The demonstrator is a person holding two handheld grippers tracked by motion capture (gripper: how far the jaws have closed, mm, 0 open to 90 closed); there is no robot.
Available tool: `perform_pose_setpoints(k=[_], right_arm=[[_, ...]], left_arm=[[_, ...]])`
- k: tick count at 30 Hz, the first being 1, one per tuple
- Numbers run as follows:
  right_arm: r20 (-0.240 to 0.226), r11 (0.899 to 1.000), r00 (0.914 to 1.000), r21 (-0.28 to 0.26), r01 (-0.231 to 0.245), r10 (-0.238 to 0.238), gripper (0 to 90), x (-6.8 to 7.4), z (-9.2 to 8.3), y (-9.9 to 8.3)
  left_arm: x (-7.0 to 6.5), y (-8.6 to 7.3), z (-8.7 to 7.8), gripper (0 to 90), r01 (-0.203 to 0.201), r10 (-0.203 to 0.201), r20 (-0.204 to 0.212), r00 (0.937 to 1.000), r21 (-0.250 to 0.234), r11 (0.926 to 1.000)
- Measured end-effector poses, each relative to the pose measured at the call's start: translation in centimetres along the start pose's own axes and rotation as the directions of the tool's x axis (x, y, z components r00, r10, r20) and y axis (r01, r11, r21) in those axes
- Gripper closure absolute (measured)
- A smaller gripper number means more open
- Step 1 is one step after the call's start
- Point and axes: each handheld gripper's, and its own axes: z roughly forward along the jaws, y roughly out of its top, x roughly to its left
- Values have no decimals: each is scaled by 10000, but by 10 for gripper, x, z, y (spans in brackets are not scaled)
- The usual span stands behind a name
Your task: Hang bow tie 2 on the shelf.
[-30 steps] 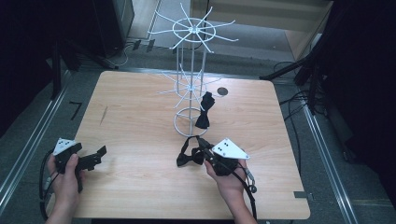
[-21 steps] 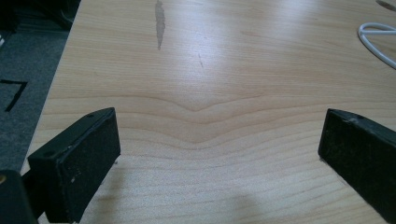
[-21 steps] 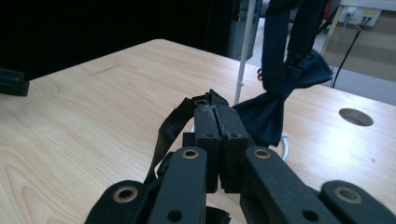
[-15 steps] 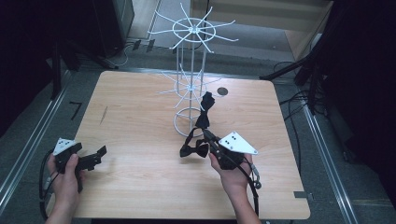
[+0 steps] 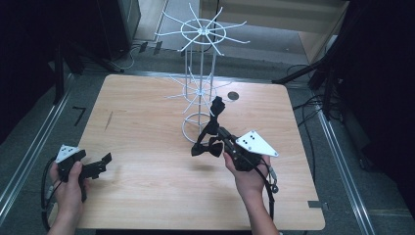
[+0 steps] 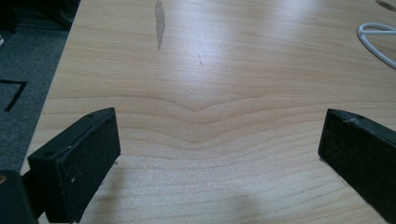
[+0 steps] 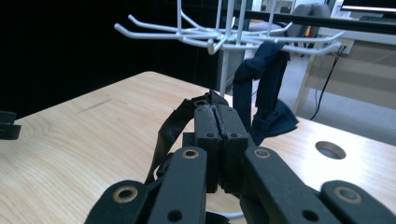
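My right gripper (image 5: 226,143): black body, grey three-cornered plate on top, black pads. Black bow tie (image 5: 205,148) with black strap in its jaws. Second bow tie (image 7: 266,88) on the rack reads dark navy blue. Wire rack (image 5: 200,34): white all over, ring foot white too. My left gripper (image 5: 100,164): black, grey plate, matt black pads. Table (image 5: 147,112): pale wood with wavy grain, one dark streak toward the far left corner, a dark round hole near the far edge.
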Motion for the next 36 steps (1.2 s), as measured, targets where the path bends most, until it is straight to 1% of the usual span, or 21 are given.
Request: perform_pose_setpoints(k=[4, 8, 12, 16, 18, 24, 28, 36], right_arm=[[34, 10000, 10000, -67, -4, 4, 900, -1, -1, 5], [58, 9997, 9999, -213, 89, -88, 900, -2, -2, 11], [48, 9996, 10000, -275, 57, -56, 900, -3, -4, 14], [48, 9993, 9999, -358, 132, -130, 900, -4, -6, 16], [17, 9994, 10000, -338, 64, -64, 900, -4, -7, 16], [-54, 9992, 9999, -383, 134, -136, 900, -5, -9, 17], [-82, 9989, 9999, -456, 55, -59, 900, -5, -11, 19], [-112, 9983, 9998, -566, 152, -159, 900, -5, -15, 24]], left_arm=[[0, 0, 0, 0, 0, 0, -1, 10000, 6, 10000], [0, 0, 0, 0, -30, 30, -4, 10000, 10, 10000], [0, 0, 0, 0, -8, 8, 14, 10000, 31, 10000], [0, 0, 0, 0, -1, 1, 15, 10000, 39, 10000], [0, 0, 0, 0, 9, -9, 24, 10000, 32, 10000], [1, 0, 0, 0, 11, -11, 17, 10000, 1, 10000], [0, 0, 0, 0, -44, 44, -15, 10000, 22, 10000], [0, 0, 0, 0, -29, 29, -18, 10000, 14, 10000]])
